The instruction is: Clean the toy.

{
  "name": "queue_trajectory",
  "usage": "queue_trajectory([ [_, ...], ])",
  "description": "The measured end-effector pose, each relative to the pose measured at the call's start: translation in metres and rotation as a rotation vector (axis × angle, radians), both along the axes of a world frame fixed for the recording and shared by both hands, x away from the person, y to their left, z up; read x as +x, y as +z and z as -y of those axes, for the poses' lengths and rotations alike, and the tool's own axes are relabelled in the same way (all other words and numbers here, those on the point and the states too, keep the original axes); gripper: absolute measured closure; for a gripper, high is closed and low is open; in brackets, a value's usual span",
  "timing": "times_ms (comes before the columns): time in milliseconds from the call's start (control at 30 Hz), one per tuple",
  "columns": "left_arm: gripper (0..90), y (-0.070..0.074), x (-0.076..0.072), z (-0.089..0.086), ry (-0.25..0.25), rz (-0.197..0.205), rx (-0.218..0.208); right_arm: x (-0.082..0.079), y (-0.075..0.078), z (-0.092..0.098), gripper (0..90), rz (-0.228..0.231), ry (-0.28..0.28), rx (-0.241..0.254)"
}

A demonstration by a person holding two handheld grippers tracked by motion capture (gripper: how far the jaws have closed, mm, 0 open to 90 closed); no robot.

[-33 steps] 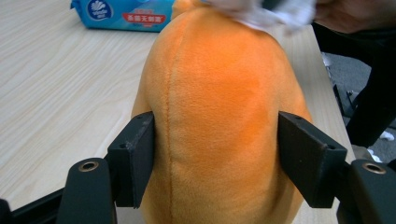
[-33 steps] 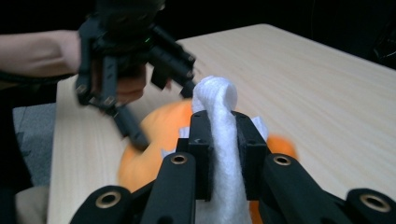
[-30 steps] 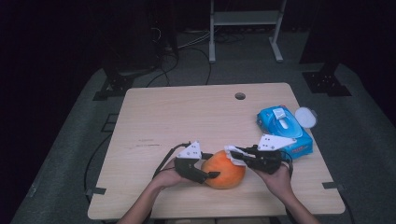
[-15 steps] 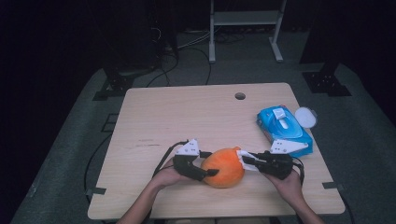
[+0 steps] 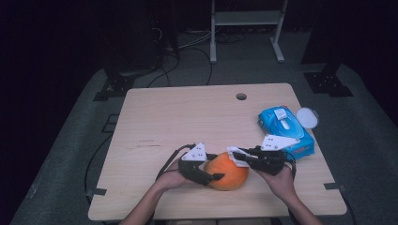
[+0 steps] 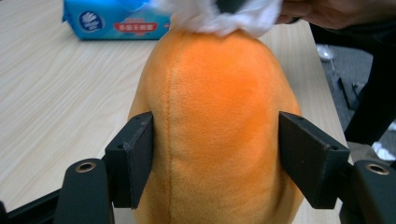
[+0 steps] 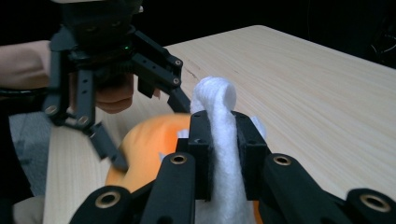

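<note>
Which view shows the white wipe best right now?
Right gripper view: the white wipe stands clamped between its jaws. Left gripper view shows it bunched on the orange plush; high view, just a small white patch.

Free passage is afforded across the bare far tabletop (image 5: 187, 117); the right edge is obstructed by the wet-wipes pack (image 5: 284, 129).

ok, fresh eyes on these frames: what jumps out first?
The orange plush toy near the table's front edge, with the left gripper clamped around it. Next, the white wipe pinched in the right gripper, pressed against the toy's far end. A blue wipes pack lies by the table's right edge.
</note>
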State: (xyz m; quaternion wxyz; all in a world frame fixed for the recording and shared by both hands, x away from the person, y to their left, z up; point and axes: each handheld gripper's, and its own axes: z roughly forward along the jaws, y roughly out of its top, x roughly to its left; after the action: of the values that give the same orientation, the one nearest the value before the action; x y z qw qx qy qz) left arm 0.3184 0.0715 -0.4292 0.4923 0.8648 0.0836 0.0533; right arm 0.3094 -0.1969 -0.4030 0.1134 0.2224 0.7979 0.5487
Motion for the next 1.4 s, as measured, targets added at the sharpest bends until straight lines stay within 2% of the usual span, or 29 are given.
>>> queue_trajectory([
  [100,30.0,0.002,-0.005,0.004,-0.007,0.024,0.015,0.004,0.002,-0.006,78.8,0.010,-0.004,-0.022],
  [167,29.9,0.002,-0.005,0.003,-0.007,0.018,0.011,0.006,0.001,-0.004,78.8,0.004,-0.014,-0.027],
  [367,29.6,0.002,-0.003,0.003,-0.016,-0.006,-0.019,0.008,-0.006,0.018,78.7,-0.019,-0.063,-0.022],
  [467,24.5,0.004,-0.001,0.003,-0.019,-0.040,-0.058,0.005,-0.010,0.026,78.8,-0.026,-0.075,-0.012],
  [567,12.6,0.006,0.004,0.002,0.025,-0.069,-0.063,0.002,-0.012,0.031,78.8,-0.023,-0.074,-0.005],
  [633,10.8,0.004,0.008,-0.001,0.043,-0.109,-0.085,0.001,-0.013,0.034,78.8,-0.027,-0.077,-0.004],
  [667,10.8,0.003,0.008,-0.001,0.041,-0.122,-0.083,0.000,-0.013,0.036,78.8,-0.026,-0.077,-0.003],
  [733,14.3,-0.001,0.008,0.002,0.008,-0.144,-0.080,0.000,-0.013,0.037,78.8,-0.033,-0.075,0.001],
  [767,17.3,-0.002,0.006,0.003,-0.004,-0.137,-0.073,0.000,-0.013,0.037,78.7,-0.033,-0.072,0.001],
  [867,23.3,-0.001,0.004,0.005,0.001,-0.132,-0.057,-0.003,-0.010,0.032,78.8,-0.026,-0.062,0.000],
  [1000,24.1,0.001,0.000,0.008,0.007,-0.119,-0.041,-0.009,-0.002,0.017,78.9,-0.006,-0.020,0.005],
  [1200,25.0,0.006,-0.007,0.015,0.008,-0.083,-0.016,-0.018,0.006,-0.019,78.7,0.019,0.076,-0.016],
  [1300,25.2,0.005,-0.007,0.014,0.009,-0.083,-0.017,-0.015,0.006,-0.022,78.8,0.019,0.074,-0.043],
  [1400,25.3,0.004,-0.006,0.012,-0.004,-0.079,-0.019,-0.010,0.005,-0.012,78.9,0.004,0.044,-0.047],
])
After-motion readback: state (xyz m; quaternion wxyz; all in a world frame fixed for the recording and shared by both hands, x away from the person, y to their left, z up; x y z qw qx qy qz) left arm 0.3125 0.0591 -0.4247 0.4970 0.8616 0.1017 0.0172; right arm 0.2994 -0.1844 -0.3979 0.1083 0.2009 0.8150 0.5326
